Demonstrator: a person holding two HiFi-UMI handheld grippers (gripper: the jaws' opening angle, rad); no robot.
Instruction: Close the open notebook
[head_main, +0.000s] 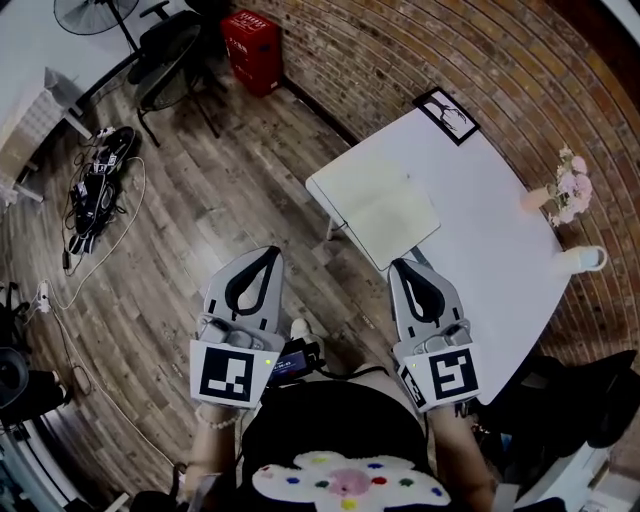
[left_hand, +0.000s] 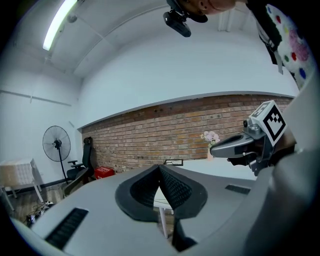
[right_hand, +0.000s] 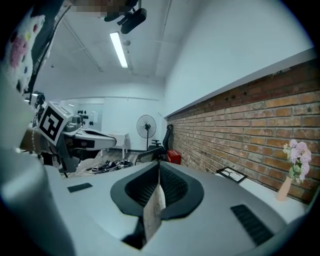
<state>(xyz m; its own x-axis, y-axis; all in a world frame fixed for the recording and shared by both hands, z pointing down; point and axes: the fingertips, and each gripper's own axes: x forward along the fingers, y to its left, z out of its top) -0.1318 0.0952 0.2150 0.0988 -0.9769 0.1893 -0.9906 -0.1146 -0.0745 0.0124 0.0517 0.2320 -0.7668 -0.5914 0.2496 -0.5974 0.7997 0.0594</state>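
The open notebook (head_main: 380, 205) lies flat with cream pages up on the near left corner of the white table (head_main: 490, 200). My left gripper (head_main: 266, 252) is shut and empty, over the wooden floor to the left of the table. My right gripper (head_main: 402, 264) is also shut, its tip just short of the notebook's near edge and not touching it. In the left gripper view the jaws meet at the tip (left_hand: 160, 168), with the right gripper (left_hand: 239, 145) alongside. The right gripper view shows its jaws (right_hand: 159, 165) together and holding nothing; the notebook is hidden there.
A framed picture (head_main: 447, 115), a pink flower vase (head_main: 563, 190) and a white cup (head_main: 586, 258) stand along the table's far side by the brick wall. A red crate (head_main: 250, 45), an office chair (head_main: 168, 60), a fan (head_main: 95, 12) and cables (head_main: 98, 182) are on the floor at left.
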